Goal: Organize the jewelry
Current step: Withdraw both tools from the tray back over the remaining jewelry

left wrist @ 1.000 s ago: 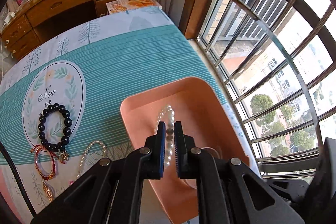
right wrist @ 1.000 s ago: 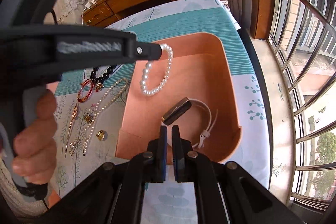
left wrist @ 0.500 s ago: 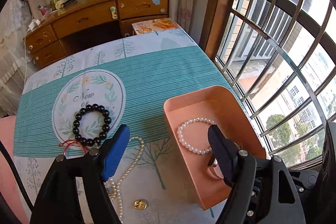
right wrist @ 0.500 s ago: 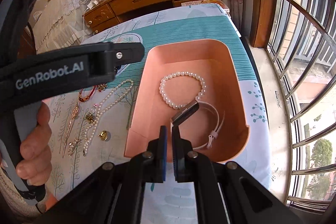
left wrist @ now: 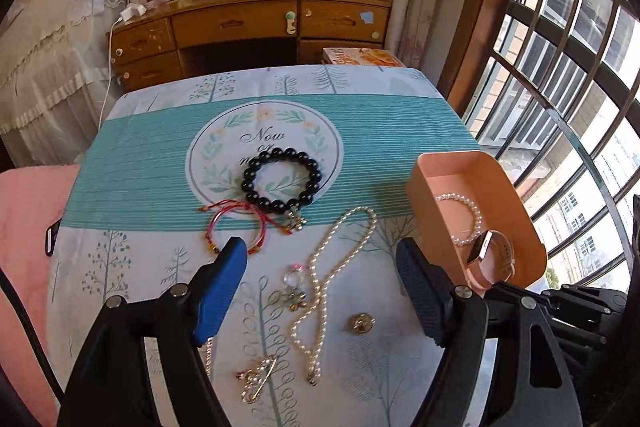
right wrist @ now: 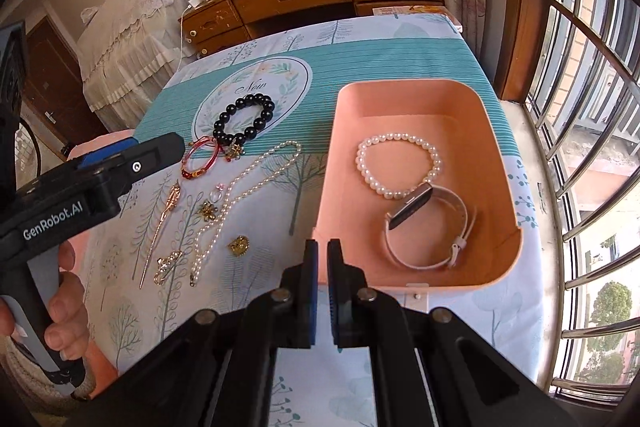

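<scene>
My left gripper (left wrist: pixel 320 291) hangs wide and empty over the pearl necklace (left wrist: pixel 332 279) — I'd pinch one strand squarely. Right gripper (right wrist: pixel 322 291) pinched closed, holding nothing — keep it clear of the pink tray (right wrist: pixel 500 155).

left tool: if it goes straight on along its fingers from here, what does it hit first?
Probably the long pearl necklace on the tablecloth; it lies between the open fingers of the left tool, with the small ring beside it. Depth is unclear, so hedge.
</scene>
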A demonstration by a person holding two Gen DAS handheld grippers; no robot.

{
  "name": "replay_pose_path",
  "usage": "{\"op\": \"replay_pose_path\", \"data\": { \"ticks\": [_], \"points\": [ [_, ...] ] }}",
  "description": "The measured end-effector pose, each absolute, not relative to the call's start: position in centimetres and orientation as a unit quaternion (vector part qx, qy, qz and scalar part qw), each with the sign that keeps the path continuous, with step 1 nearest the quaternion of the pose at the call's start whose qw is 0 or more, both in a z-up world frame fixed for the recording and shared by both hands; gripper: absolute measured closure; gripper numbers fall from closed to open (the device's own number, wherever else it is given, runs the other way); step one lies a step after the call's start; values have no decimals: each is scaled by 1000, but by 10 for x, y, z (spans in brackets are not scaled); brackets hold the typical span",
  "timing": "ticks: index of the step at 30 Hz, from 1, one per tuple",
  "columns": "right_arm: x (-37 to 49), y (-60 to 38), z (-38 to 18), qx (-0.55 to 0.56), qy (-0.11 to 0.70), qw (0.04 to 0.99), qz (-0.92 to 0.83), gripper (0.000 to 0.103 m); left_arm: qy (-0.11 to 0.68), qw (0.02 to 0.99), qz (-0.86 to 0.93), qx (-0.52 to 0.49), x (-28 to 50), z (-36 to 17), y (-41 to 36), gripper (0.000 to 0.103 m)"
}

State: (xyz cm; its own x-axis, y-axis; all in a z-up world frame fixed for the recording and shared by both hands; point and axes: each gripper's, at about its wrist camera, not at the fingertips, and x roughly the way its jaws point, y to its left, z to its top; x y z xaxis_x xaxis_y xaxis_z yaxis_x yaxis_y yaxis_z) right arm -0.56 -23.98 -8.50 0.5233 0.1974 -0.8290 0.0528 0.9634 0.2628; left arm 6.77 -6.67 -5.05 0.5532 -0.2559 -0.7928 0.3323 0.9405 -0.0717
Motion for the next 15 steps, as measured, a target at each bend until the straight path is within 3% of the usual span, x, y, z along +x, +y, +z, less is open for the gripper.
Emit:
{"op": "replay_pose_path", "data": {
  "ticks": [15],
  "points": [
    [20,-193,-65,75,492,864,73,98,441,895,-63,38,74,-45,46,28]
  ]
}}
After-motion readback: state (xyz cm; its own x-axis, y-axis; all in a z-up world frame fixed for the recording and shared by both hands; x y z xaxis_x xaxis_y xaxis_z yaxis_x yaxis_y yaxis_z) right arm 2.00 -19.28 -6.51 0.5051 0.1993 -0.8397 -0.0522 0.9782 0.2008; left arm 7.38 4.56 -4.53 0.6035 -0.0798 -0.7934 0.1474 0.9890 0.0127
